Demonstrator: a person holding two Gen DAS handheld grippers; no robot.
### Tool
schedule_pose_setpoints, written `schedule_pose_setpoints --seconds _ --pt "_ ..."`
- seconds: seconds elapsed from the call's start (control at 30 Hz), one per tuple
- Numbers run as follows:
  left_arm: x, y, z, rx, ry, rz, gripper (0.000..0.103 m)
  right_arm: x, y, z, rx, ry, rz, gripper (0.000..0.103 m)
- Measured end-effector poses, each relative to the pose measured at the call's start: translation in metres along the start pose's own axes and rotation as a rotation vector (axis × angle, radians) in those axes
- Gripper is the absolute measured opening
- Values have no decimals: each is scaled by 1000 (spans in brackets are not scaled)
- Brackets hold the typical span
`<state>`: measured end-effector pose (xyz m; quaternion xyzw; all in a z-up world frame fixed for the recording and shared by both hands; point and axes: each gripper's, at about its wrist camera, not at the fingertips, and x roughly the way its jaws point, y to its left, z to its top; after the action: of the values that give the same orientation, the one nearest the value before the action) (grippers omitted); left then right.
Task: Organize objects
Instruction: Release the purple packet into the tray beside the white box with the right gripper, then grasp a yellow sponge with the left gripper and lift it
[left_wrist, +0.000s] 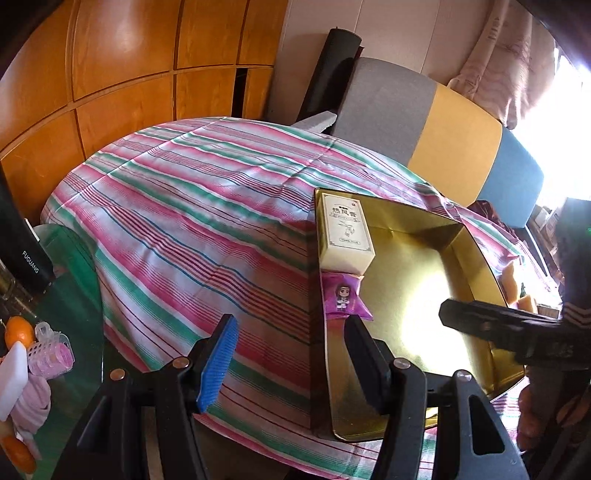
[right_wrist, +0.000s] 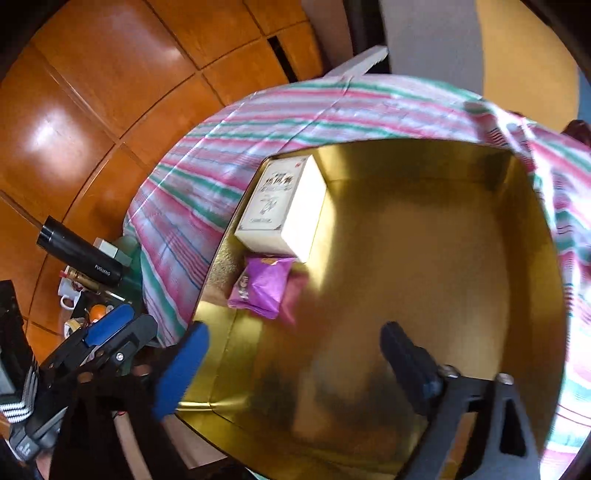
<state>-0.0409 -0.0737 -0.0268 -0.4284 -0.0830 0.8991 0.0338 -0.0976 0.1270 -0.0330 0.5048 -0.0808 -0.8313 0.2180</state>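
— Gold tray (left_wrist: 413, 295) sits on our striped cloth (left_wrist: 192, 206); what's in it?

— We see a cream box (left_wrist: 345, 232) and purple packet (left_wrist: 343, 299) along its left wall, touching.

— Our grippers?

— Left gripper (left_wrist: 291, 354) gapes empty astride that wall; right gripper (right_wrist: 295, 365) hangs wide open, empty, over the tray floor.

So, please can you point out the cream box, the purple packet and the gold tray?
cream box (left_wrist: 345, 227), left wrist view, on its printed top face.
purple packet (left_wrist: 343, 297), left wrist view, on the cartoon figure.
gold tray (right_wrist: 424, 258), right wrist view, on its bare floor.
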Motion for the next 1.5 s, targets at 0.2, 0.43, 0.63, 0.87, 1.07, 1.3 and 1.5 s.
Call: schedule_pose_setpoints --seconds 0.2,0.43,0.63,0.87,1.07,1.3,1.5 --pt "5 -13 -1 -3 43 -36 61 -35 -24 -8 48 -97 -24 103" --pt "1 -50 1 82 50 -91 61 -72 -66 -25 126 -168 -79 103" --pt "-1 -91 6 184 47 -130 61 -103 -113 -49 197 -194 -149 103" --pt "-5 -151 13 330 29 -188 71 -164 -193 -79 296 -240 -285 103" --pt "-1 -219 18 464 19 -229 78 -233 -286 -118 482 -324 -456 103" --pt "19 -314 15 661 34 -255 85 -279 -367 -170 784 -444 -492 103" --pt "64 -395 6 820 87 -274 92 -288 -382 -182 878 -494 -405 103"
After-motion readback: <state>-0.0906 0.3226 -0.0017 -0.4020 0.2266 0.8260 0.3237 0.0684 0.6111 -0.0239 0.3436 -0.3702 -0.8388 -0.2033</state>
